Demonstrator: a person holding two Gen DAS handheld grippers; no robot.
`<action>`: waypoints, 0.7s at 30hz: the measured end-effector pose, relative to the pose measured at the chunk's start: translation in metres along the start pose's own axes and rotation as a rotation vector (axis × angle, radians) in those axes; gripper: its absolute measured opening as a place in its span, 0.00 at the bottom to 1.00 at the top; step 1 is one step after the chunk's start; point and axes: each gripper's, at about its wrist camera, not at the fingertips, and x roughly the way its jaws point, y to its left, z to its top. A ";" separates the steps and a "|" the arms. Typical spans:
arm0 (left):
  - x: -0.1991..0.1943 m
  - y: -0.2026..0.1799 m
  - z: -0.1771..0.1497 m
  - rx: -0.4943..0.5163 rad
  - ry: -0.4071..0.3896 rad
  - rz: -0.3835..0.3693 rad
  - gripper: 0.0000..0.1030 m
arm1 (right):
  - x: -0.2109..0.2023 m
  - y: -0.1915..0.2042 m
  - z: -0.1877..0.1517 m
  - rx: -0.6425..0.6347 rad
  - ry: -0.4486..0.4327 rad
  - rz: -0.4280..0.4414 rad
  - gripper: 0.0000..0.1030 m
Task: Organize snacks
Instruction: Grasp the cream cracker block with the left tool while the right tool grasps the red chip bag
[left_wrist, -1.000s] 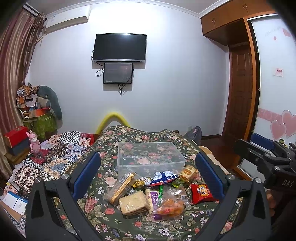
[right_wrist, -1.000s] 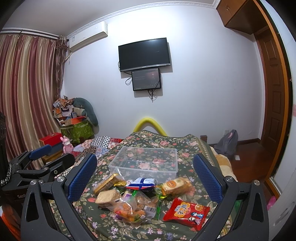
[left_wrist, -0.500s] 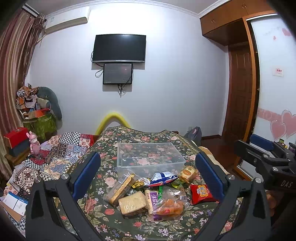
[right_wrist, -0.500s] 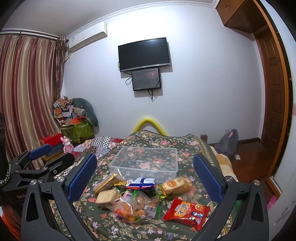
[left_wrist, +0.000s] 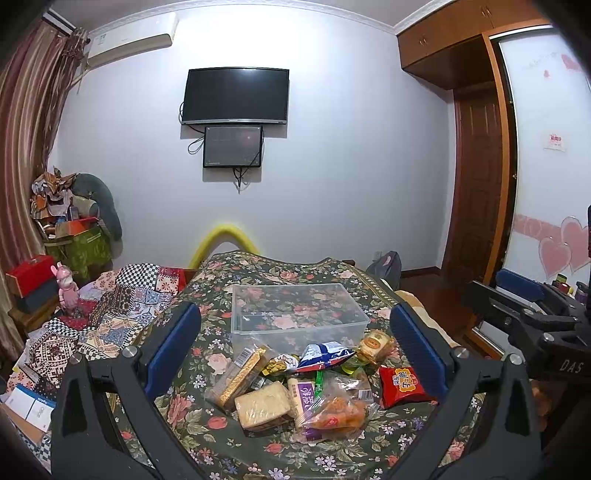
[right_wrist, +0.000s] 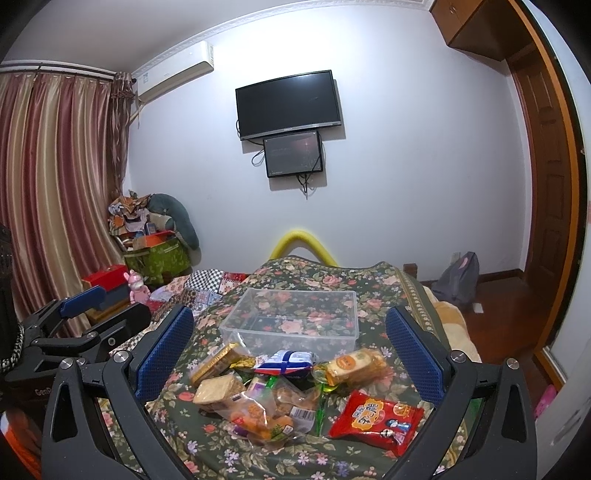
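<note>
An empty clear plastic box (left_wrist: 295, 314) (right_wrist: 291, 317) stands on the flowered cloth. In front of it lies a heap of several wrapped snacks: a sandwich cracker pack (left_wrist: 263, 404) (right_wrist: 216, 390), a gold biscuit sleeve (left_wrist: 240, 373), a blue-white bag (left_wrist: 323, 352) (right_wrist: 286, 362), a round cracker pack (right_wrist: 354, 365), an orange-filled clear bag (left_wrist: 338, 410) (right_wrist: 255, 415) and a red packet (left_wrist: 402, 382) (right_wrist: 376, 417). My left gripper (left_wrist: 293, 343) hovers open, above and short of the heap. My right gripper (right_wrist: 288, 347) is open too, holding nothing.
The cloth (left_wrist: 207, 369) covers a rounded table whose edges fall away left and right. Patchwork bedding (left_wrist: 122, 295) and a pink toy (left_wrist: 66, 288) lie to the left. A wooden door (left_wrist: 476, 184) and a grey bag (right_wrist: 458, 277) are at the right.
</note>
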 end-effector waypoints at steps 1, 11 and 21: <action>0.001 0.000 0.000 0.002 0.002 0.001 1.00 | 0.001 -0.001 -0.001 0.001 0.001 0.000 1.00; 0.028 0.009 -0.016 -0.011 0.089 -0.029 1.00 | 0.016 -0.014 -0.013 -0.003 0.061 -0.021 1.00; 0.079 0.024 -0.064 0.033 0.265 0.005 1.00 | 0.048 -0.056 -0.049 0.015 0.232 -0.099 1.00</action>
